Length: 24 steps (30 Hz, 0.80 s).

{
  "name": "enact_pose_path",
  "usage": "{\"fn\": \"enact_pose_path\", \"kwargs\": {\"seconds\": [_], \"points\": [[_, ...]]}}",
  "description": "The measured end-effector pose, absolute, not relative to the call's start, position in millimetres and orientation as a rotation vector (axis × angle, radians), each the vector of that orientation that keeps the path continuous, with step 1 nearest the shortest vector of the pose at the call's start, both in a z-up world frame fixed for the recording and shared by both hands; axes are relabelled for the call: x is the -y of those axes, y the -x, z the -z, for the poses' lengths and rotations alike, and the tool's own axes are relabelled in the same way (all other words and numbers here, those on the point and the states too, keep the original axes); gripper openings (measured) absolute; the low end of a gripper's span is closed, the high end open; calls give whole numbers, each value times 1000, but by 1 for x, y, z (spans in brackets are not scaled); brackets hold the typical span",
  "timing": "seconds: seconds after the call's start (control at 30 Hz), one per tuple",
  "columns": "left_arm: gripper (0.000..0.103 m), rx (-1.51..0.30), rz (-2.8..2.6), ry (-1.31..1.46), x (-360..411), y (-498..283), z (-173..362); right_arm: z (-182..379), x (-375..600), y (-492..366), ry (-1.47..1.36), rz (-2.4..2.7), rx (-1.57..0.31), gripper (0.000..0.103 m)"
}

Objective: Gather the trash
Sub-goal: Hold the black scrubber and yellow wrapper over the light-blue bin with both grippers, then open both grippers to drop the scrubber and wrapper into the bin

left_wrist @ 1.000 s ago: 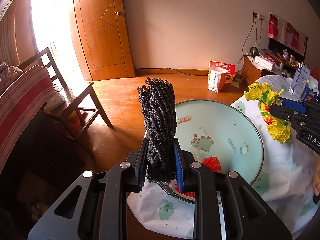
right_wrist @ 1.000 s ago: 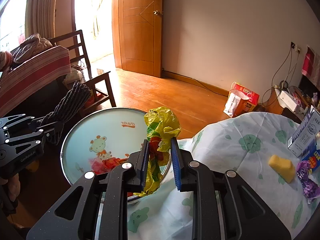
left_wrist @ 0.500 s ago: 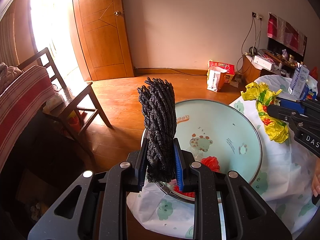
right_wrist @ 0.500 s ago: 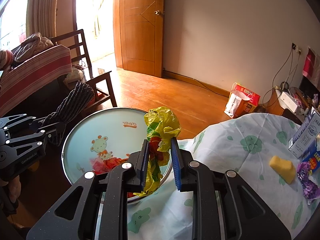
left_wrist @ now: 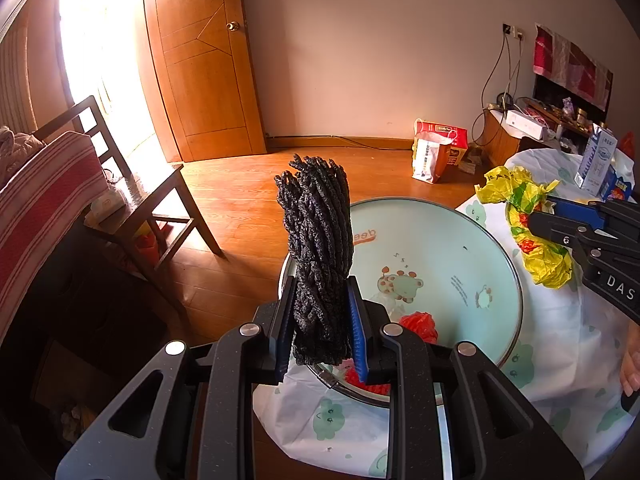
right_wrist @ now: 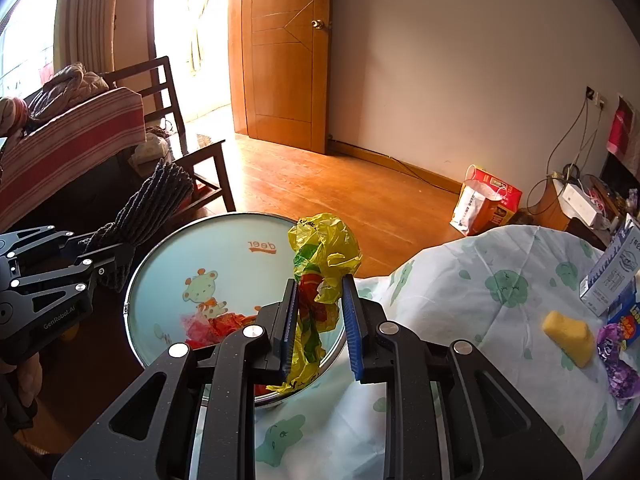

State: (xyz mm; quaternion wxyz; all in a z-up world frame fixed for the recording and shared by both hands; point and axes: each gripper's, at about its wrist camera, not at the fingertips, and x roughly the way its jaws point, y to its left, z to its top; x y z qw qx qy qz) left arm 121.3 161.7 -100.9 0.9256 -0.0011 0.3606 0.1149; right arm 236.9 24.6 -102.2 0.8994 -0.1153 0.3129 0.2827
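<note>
Left gripper: fingers clamped on an upright dark knitted cloth above the basin rim. Right gripper: fingers narrowly parted, gripping a crumpled yellow plastic bag over the basin's near edge. Red scraps lie inside the basin.

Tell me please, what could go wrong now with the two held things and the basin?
1. The yellow bag touches mainly one pad of the right gripper; it may slip and land on the cloth, not in the basin.
2. The basin sits at the table edge; a push from the left gripper, which clamps the dark rag, could tip it.
</note>
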Motion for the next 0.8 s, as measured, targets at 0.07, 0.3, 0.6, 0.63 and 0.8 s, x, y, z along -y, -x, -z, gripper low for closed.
{"fn": "enact_pose_path", "kwargs": {"seconds": [0.07,0.3,0.6,0.63,0.8], "points": [[24,-738,-231,3,-161,-121,101,103,-26,-237,240,-586,-647,23],[30,-739,-207,1,-156,-122,102,104,-29,-237,240,-597,-638,25],[59,-727,-194,-18,-144,-119,104,108,-27,-238,224,-598,-639,56],[62,-727,-198,-18,-143,-119,105,108,-27,-237,224,-596,-636,59],[83,-724,-214,-26,-141,-118,108,109,-20,-235,213,-582,-632,66]]}}
